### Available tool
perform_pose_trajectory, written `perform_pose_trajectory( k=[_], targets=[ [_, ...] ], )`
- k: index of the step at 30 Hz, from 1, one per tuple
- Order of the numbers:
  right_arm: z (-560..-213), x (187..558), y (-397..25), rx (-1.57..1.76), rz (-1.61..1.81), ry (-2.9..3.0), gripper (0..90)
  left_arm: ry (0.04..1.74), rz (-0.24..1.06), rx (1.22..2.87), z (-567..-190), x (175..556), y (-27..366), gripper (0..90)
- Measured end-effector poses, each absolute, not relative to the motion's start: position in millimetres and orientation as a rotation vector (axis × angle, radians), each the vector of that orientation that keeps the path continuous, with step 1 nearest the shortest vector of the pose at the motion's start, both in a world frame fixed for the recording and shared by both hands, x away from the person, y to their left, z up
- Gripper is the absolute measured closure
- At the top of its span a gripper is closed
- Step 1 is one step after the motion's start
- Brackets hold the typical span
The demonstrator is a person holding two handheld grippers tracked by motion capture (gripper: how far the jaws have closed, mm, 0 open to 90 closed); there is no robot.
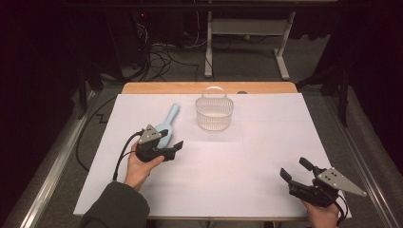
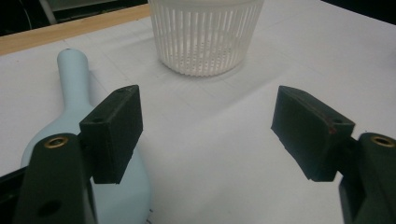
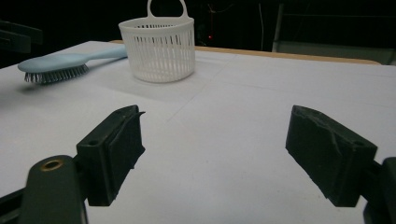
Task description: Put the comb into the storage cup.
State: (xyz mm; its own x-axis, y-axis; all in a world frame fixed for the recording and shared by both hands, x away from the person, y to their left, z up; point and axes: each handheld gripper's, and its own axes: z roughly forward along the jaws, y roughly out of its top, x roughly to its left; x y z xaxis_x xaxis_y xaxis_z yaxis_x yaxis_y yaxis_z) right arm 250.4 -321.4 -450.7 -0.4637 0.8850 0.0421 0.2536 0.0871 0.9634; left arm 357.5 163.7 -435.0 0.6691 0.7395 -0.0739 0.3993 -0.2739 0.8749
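A light blue hairbrush (image 1: 167,123) lies bristles down on the white table cover, its handle pointing toward the far edge. My left gripper (image 1: 172,139) hovers open at the brush's head. In the left gripper view the brush (image 2: 77,93) lies under and beside the left jaw, and nothing sits in the gap of the gripper (image 2: 210,121). A white slatted basket (image 1: 214,113) with a hoop handle stands upright just beyond, also seen as the basket (image 2: 205,37). My right gripper (image 1: 295,168) is open near the front right corner, empty (image 3: 212,140), facing the basket (image 3: 159,44) and brush (image 3: 60,63).
The white cover (image 1: 266,137) spans the tabletop, with a wooden strip (image 1: 209,88) showing along the far edge. Beyond the table stand a desk frame (image 1: 280,52) and loose cables (image 1: 161,59) on the floor. Metal rails run along both sides.
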Motion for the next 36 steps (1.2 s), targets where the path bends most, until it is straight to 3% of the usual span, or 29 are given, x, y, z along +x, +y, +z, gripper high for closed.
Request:
perform_pose_trajectory(
  k=[36],
  targets=[
    [-451,251,-322,1.123,1.405,1.79,19.2,0.912,0.45,2.047,-406,411,146,29.5]
  ],
)
